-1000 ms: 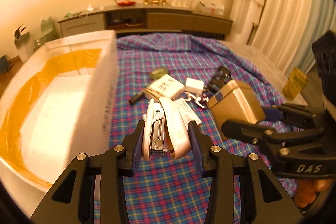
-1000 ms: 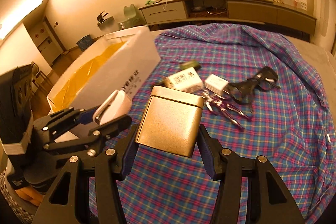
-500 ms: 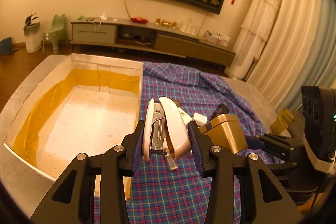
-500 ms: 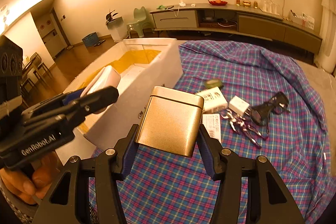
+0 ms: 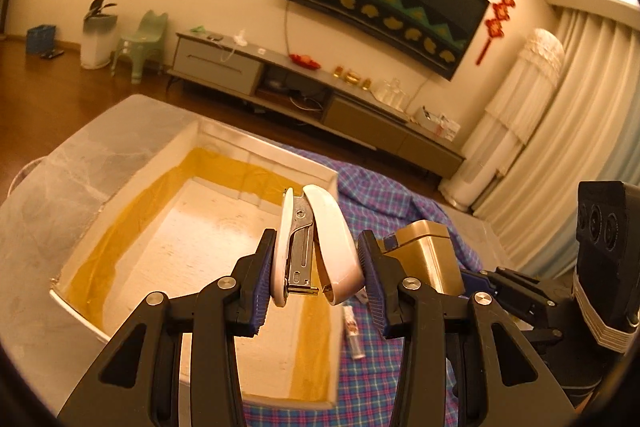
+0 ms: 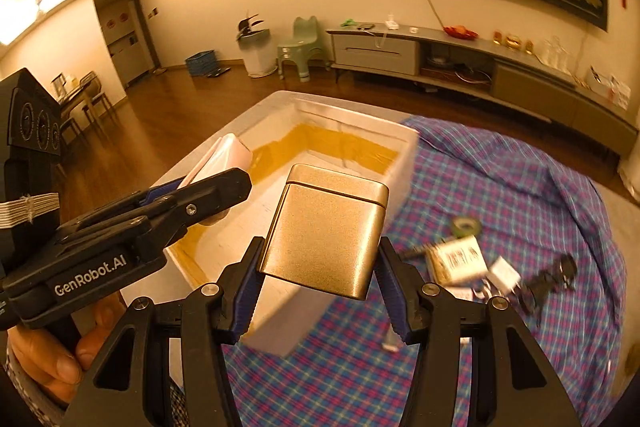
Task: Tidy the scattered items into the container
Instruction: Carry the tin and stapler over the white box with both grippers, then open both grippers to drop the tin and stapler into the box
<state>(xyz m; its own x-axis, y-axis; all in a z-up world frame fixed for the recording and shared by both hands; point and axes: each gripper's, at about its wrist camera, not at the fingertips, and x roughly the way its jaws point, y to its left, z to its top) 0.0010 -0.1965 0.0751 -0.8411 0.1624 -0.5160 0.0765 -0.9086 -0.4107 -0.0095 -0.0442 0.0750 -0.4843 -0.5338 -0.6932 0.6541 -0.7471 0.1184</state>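
**Stapler and gold tin held over the white box**

The left gripper [image 5: 318, 267] has its jaws closed on a white stapler [image 5: 314, 247], which stands upright between the pads with its metal magazine facing the camera. In the left wrist view the stapler hangs above the near right part of the white foam box [image 5: 52, 211], a container whose inner walls are lined with yellow tape and whose floor is bare white. The box rests on a desk covered with a blue and pink plaid cloth [image 6: 520, 195].

The right gripper [image 6: 320, 263] has its jaws clamped on a gold tin [image 6: 326, 227], a squarish metal can with a fitted lid, tilted slightly to the right. From the right wrist view the tin sits in front of the box's near right corner, with the left gripper and the stapler to its left, over the box interior. A hand [image 6: 52, 359] is visible at the lower left, wrapped around the left gripper's handle.

Loose items lie on the cloth, well apart from the box: a small white carton with a barcode [image 6: 458, 261], a white adapter [image 6: 504, 273], a roll of green tape [image 6: 466, 227] and a black tool [image 6: 552, 279], all somewhat blurred. A small packet [image 5: 354, 331] lies on the cloth just beside the box's right wall.
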